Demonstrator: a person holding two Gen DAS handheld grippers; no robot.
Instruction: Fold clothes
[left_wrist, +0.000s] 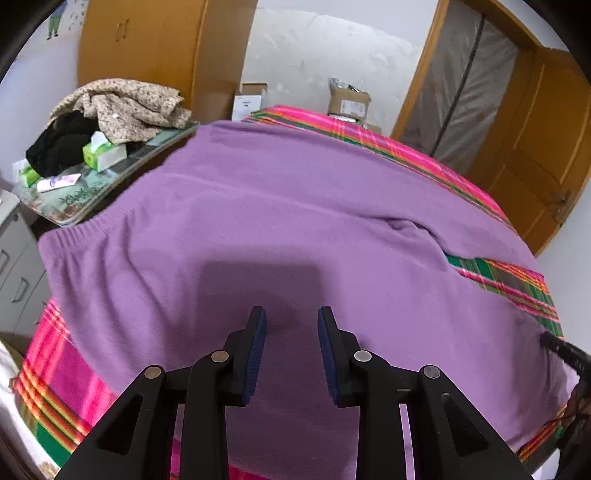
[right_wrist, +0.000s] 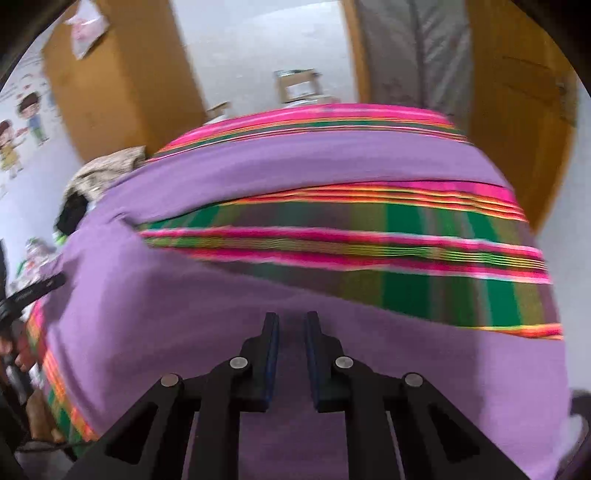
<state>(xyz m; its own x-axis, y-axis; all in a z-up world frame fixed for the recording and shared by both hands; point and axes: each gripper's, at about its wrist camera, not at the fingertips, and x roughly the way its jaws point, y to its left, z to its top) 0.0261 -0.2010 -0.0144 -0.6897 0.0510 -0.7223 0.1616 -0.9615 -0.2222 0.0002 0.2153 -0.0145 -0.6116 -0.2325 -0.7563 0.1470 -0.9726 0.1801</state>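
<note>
Left wrist view: the left gripper (left_wrist: 291, 317) is held with its jaws apart, nothing between them, above a purple sweater (left_wrist: 258, 206). The sweater is spread flat on a striped blanket (left_wrist: 509, 284). The right gripper (right_wrist: 291, 319) is held above the sweater with a narrow gap, nothing clamped.

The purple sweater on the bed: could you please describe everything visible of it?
The purple sweater looks like soft, fine knit with a ribbed hem at the left. It lies spread nearly flat over a pink, green and orange striped blanket, a few shallow creases across it, a sleeve reaching out to the right. Neither hand-held gripper grips it.
</note>
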